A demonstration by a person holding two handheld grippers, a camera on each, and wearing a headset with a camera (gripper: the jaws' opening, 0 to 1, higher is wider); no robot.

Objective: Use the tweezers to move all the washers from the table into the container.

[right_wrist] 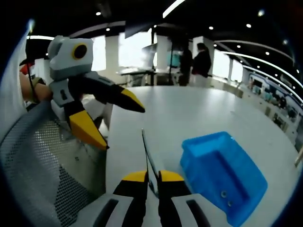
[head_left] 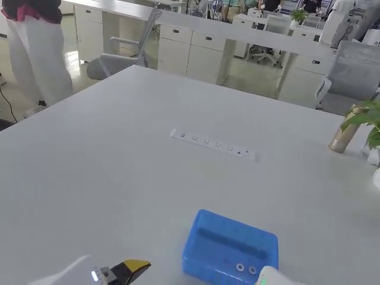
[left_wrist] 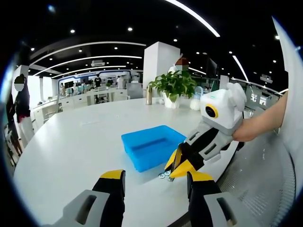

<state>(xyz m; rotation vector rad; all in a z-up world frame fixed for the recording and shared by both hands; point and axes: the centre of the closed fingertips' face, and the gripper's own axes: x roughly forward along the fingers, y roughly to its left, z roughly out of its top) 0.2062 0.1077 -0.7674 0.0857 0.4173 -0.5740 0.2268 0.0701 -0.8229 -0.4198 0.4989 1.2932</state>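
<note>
thin tweezers [right_wrist: 146,151] tight in right hand-held gripper [right_wrist: 152,176]; left hand-held gripper [left_wrist: 156,176] wide, empty; boxy blue container [head_left: 225,243]

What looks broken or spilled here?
Nothing stands out. The blue container sits flat and whole on the table, with two washers lying inside it. The right gripper holds the tweezers straight between its closed jaws.
</note>
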